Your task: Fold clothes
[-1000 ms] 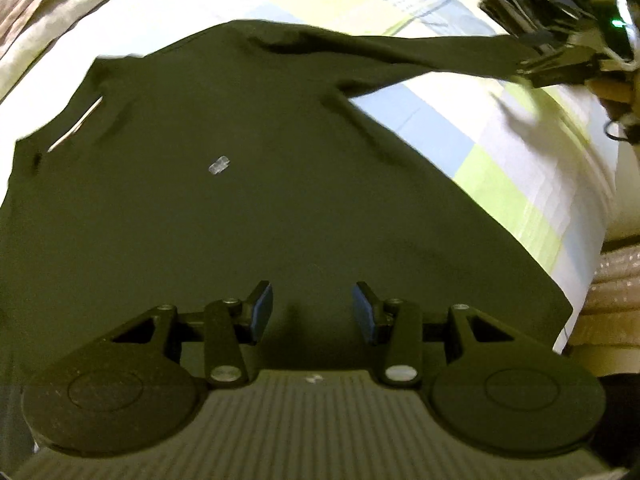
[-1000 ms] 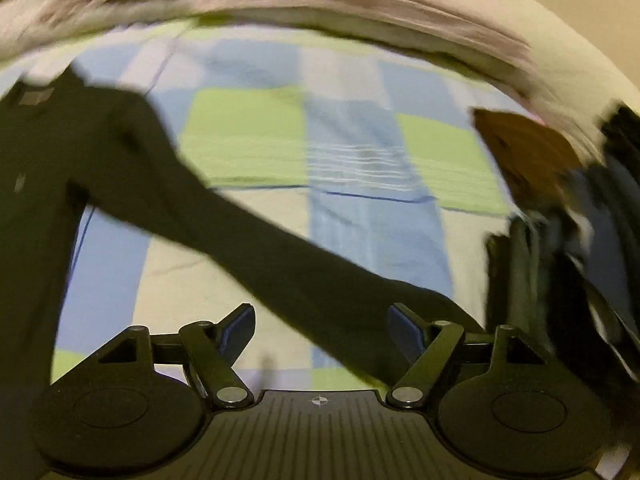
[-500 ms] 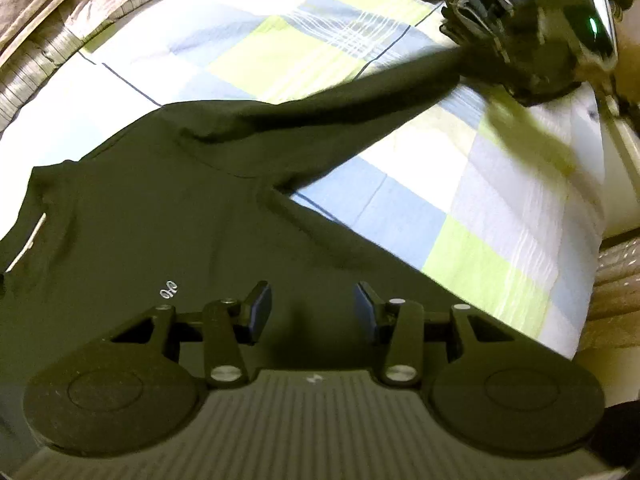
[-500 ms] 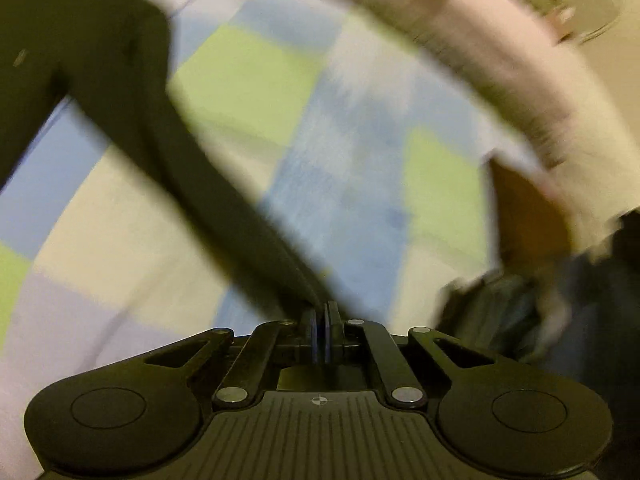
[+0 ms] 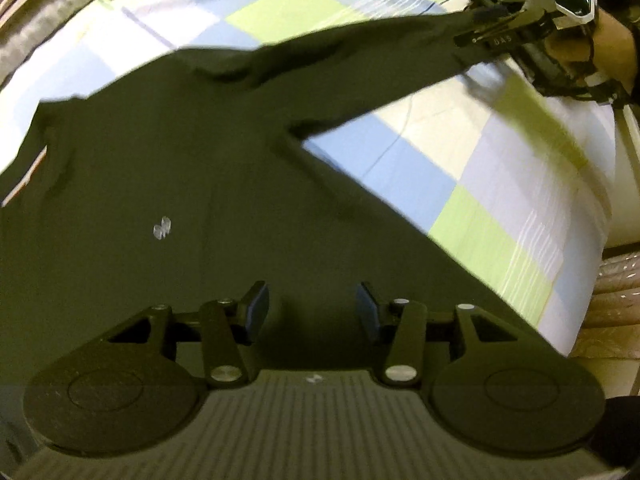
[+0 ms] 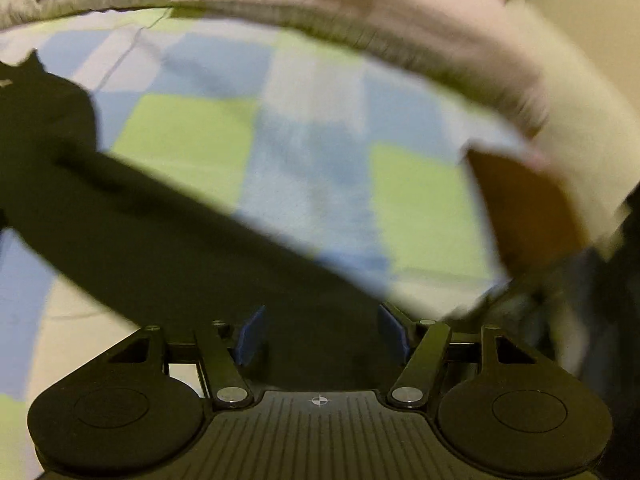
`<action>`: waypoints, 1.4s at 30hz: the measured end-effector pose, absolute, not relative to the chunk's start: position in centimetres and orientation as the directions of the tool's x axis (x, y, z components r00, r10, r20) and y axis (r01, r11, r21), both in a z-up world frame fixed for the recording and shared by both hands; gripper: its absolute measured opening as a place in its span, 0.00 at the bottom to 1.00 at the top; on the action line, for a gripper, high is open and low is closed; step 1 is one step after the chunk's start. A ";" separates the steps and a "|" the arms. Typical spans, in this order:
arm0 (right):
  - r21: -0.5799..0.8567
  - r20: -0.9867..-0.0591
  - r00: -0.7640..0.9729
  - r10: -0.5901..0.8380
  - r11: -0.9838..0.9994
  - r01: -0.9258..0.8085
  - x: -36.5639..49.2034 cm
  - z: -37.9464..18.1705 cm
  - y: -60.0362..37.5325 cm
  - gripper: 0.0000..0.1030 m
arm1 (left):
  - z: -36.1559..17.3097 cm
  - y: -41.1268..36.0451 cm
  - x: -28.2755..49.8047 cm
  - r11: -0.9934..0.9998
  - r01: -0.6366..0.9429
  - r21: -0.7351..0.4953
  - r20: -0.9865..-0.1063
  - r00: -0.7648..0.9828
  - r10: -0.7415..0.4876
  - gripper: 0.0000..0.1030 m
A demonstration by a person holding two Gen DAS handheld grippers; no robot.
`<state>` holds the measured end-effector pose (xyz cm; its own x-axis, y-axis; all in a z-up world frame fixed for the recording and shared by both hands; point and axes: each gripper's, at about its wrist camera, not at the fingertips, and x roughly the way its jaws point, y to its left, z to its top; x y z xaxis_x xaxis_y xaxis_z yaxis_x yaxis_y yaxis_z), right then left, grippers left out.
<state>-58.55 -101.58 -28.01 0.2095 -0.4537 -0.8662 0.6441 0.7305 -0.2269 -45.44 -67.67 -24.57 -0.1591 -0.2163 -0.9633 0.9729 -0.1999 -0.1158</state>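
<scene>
A dark long-sleeved shirt [image 5: 160, 160] lies spread flat on a checked bedsheet [image 5: 480, 200], with a small pale logo [image 5: 162, 228] on its chest. My left gripper [image 5: 312, 312] hovers over the shirt's lower body, its jaws opening slightly and nothing pinched between the blue pads. The shirt's sleeve [image 5: 360, 60] stretches out to the upper right, where my right gripper [image 5: 476, 28] is at its cuff. In the right wrist view the sleeve [image 6: 180, 240] runs from the left to between the pads of my right gripper [image 6: 322, 334]; its jaws are opening and stand apart from the cloth.
A brown folded garment [image 6: 524, 208] and a dark pile [image 6: 624, 280] lie to the right on the bedsheet [image 6: 320, 160]. A pale quilt [image 6: 360, 8] borders the far side. A person's hand [image 5: 612, 40] holds the right gripper. The bed's edge [image 5: 592, 320] drops off at right.
The right gripper closed on the sleeve half a second ago and has now opened again. The sleeve lies straighter, drawn out to the right. The left gripper has shifted across the shirt's body.
</scene>
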 end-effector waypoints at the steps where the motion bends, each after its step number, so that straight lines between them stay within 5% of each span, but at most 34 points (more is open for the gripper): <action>1: -0.172 -0.872 0.246 -0.424 0.735 0.656 -58.8 -28.5 -101.5 0.62 | -24.7 -67.2 -45.2 -0.192 0.974 -0.117 -0.964 -0.158 -0.213 0.42; 3: -0.085 -0.874 0.294 -0.386 0.719 0.690 -59.5 -29.7 -102.1 0.62 | -25.0 -66.1 -44.6 -0.172 0.978 -0.120 -0.966 -0.155 -0.206 0.42; 10: -0.169 -0.899 0.102 -0.426 0.551 0.817 -60.5 -30.3 -101.7 0.62 | -24.7 -59.9 -40.4 -0.029 0.999 -0.022 -0.984 -0.026 -0.176 0.43; 23: 0.152 -0.904 0.405 -0.135 0.785 0.601 -52.9 -26.4 -79.7 0.62 | -23.0 -42.0 -32.8 0.163 0.984 0.072 -0.986 0.095 -0.137 0.48; 33: 0.106 -0.938 0.331 -0.105 0.822 0.560 -49.9 -24.3 -62.6 0.63 | -23.9 -30.7 -31.3 0.030 1.000 0.003 -0.979 0.009 -0.203 0.50; 42: 0.079 -0.955 0.279 -0.106 0.812 0.578 -47.4 -22.7 -56.6 0.63 | -23.0 -26.3 -29.0 0.040 0.999 -0.010 -0.970 0.000 -0.243 0.50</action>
